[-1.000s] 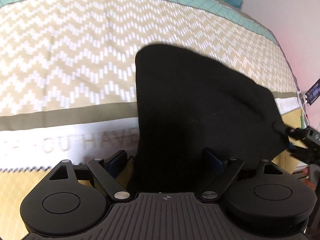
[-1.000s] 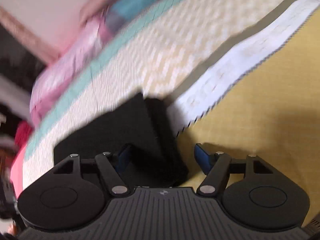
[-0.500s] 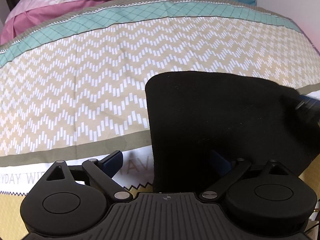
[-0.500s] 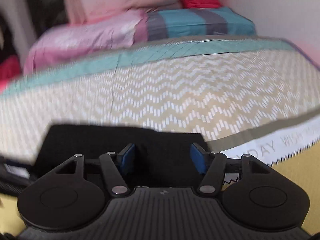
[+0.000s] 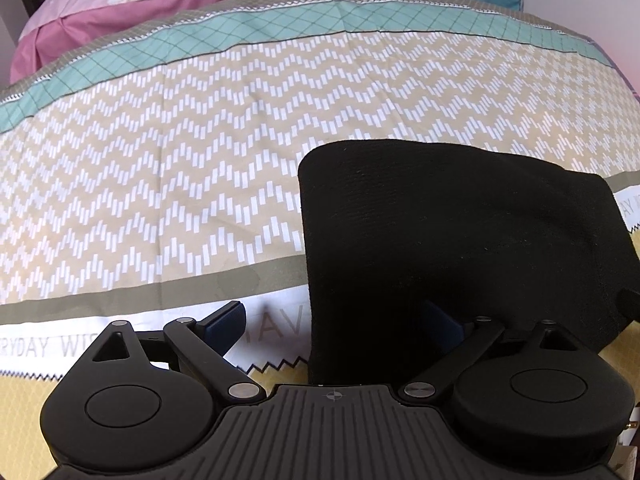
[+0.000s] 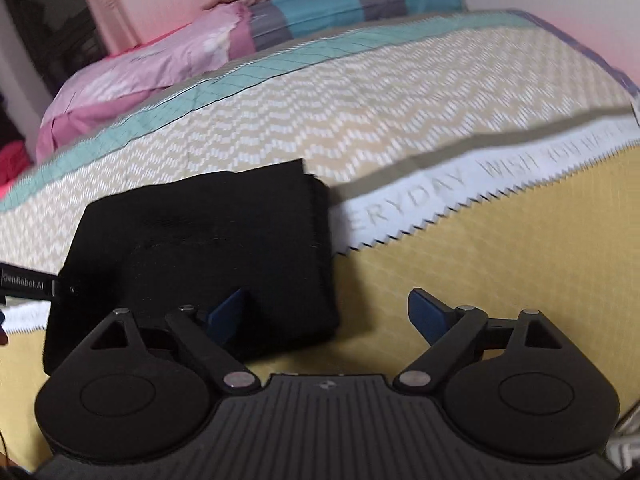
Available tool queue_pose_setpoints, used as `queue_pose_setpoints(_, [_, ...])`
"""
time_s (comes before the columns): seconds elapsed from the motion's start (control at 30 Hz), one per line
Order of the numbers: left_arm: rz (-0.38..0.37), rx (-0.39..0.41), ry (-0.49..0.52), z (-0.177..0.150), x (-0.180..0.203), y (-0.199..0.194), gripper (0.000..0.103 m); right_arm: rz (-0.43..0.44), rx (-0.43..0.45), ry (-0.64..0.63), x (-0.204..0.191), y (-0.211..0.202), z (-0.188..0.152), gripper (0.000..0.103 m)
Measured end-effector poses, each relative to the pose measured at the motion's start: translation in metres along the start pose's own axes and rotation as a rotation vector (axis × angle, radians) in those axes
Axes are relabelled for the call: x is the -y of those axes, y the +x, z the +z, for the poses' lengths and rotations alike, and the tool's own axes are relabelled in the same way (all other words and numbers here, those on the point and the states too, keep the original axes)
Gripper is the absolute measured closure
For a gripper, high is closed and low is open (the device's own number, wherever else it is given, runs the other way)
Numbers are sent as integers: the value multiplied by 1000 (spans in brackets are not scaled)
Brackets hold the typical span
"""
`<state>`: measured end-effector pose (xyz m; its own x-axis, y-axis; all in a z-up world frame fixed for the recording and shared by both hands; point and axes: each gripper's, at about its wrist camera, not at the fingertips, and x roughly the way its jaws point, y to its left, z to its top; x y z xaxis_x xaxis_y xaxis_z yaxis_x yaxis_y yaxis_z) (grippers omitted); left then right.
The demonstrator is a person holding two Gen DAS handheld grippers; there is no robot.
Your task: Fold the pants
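Now the pants (image 5: 460, 248) lie as a flat folded packet on the bed (image 5: 160, 160), near its front edge. A moment ago both claws held the cloth; now the left claw (image 5: 332, 320) and the right claw (image 6: 328, 314) are spread and pinch nothing. The fold seems finished.
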<state>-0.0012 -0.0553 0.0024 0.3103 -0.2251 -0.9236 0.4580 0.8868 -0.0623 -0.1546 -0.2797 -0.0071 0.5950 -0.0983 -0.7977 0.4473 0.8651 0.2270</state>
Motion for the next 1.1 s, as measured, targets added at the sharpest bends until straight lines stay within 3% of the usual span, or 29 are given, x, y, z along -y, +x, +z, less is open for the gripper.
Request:
queue_pose_setpoints(0.07, [18,10,20,-3,5,-9,0,-7,-1,11,3,-11,-1,12])
queue_pose_setpoints(0.3, [67,36,57,-25,10,-44,0,-152,-41,-3,7,-22,-17,10])
queue_pose_setpoints(0.43, [94,24,55,-41,11,-51,0,-111,-64,37,6,-29,-27,10])
queue_pose_setpoints(0.67, [110,-39,20,-64,15,-51,0,-41,-85,-83,-38,-38,-40,10])
queue_pose_setpoints(1.1, [146,-93,29,-70,24,-39,0,9,-110,-111,-57,-35,-51,10])
